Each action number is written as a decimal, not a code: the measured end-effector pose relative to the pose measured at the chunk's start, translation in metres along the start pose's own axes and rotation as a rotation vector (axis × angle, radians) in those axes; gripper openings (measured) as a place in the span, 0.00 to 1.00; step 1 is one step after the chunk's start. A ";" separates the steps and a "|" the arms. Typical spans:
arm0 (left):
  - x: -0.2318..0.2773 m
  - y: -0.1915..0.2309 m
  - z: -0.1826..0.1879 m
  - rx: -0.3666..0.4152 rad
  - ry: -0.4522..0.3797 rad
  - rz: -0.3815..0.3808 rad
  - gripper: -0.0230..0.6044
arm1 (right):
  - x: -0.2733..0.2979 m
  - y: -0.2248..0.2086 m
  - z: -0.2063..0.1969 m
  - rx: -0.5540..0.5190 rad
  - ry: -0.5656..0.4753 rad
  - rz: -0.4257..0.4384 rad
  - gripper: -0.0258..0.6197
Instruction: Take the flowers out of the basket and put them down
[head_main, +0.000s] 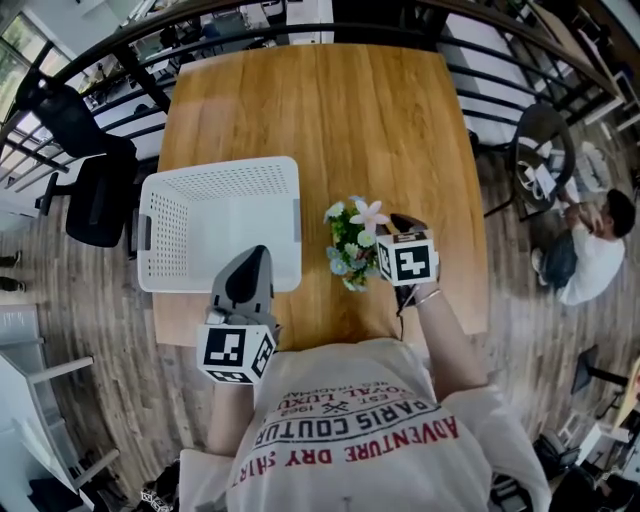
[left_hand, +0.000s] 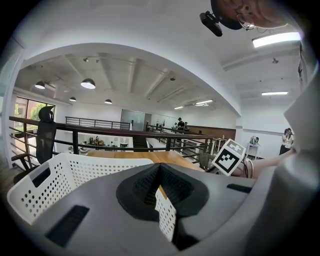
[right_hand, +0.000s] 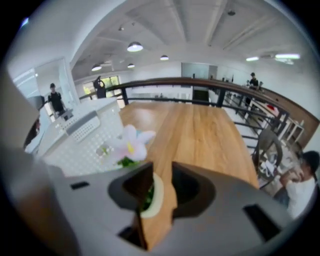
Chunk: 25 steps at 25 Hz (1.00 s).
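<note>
A white perforated basket (head_main: 165, 230) sits on the wooden table (head_main: 330, 120) at the left; its inside looks empty. To its right a small bunch of pale flowers (head_main: 352, 240) with green leaves stands upright on the table. My right gripper (head_main: 398, 224) is just right of the flowers, open. In the right gripper view the pink bloom (right_hand: 129, 145) and a white pot rim (right_hand: 154, 197) show between the spread jaws of the right gripper (right_hand: 159, 185), untouched by the pads. My left gripper (head_main: 250, 262) is at the basket's near rim, shut on the basket wall (left_hand: 167, 220).
A black railing (head_main: 300, 30) runs round the table's far side. An office chair (head_main: 90, 170) stands left of the table. A person (head_main: 590, 250) sits at a small round table (head_main: 545, 150) to the right. The table's far half is bare wood.
</note>
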<state>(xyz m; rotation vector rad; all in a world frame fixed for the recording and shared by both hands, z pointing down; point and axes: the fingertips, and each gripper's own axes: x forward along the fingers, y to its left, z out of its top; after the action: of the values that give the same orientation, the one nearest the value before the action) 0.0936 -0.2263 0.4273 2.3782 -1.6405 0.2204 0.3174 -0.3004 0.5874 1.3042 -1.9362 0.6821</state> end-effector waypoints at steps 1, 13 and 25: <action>-0.001 0.002 0.003 0.004 -0.006 -0.005 0.08 | -0.010 0.001 0.013 -0.009 -0.046 -0.017 0.24; -0.029 0.045 0.039 0.056 -0.071 -0.037 0.08 | -0.116 0.087 0.119 -0.056 -0.577 0.090 0.08; -0.053 0.089 0.048 0.041 -0.115 -0.037 0.08 | -0.152 0.158 0.130 -0.187 -0.791 0.126 0.08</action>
<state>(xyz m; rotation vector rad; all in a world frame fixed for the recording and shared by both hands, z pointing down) -0.0090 -0.2230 0.3772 2.4920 -1.6552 0.1129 0.1753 -0.2542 0.3804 1.4660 -2.6402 0.0029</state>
